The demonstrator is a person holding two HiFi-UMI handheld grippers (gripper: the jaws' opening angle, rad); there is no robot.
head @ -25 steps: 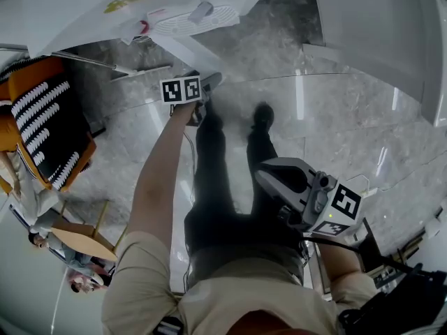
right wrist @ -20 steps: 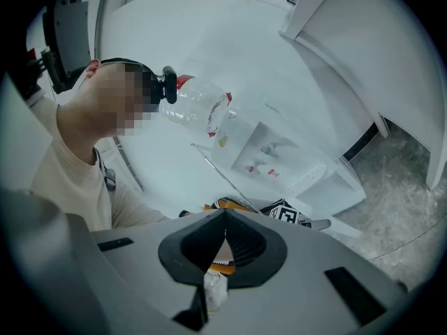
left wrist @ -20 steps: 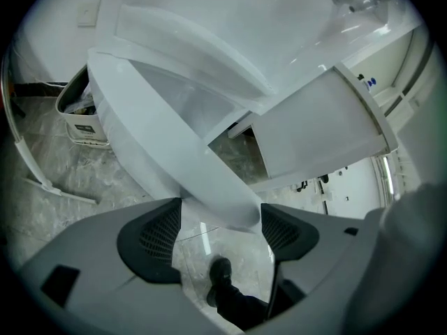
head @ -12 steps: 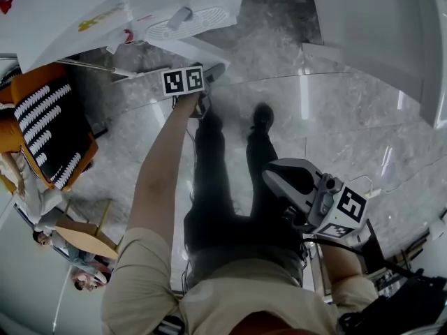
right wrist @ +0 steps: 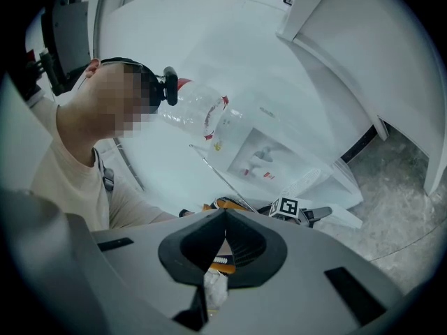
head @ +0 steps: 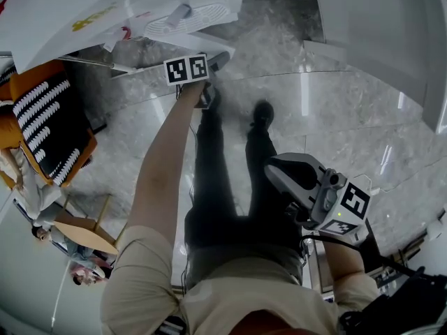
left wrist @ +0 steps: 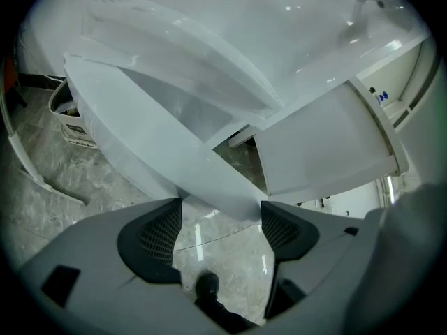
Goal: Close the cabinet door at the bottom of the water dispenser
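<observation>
The white water dispenser [head: 105,12] stands at the top left of the head view, its drip tray [head: 183,21] facing me. Its bottom cabinet door [head: 199,47] swings out towards my left gripper [head: 217,61], which my outstretched arm holds at the door's free edge. In the left gripper view the door [left wrist: 160,145] runs diagonally, and its lower corner sits just ahead of the open jaws between the dark pads [left wrist: 152,237]; I cannot tell whether they touch. My right gripper [head: 279,173] hangs by my waist, shut [right wrist: 223,218] on nothing.
An orange chair with white stripes [head: 45,124] and a wooden stool [head: 80,232] stand on the marble floor at left, with people [head: 77,274] beyond. A white wall panel [head: 377,26] fills the top right. A white bin [left wrist: 70,117] sits beside the dispenser.
My left gripper has moved forward and up to the edge of the dispenser's door. The right gripper has drifted slightly right.
</observation>
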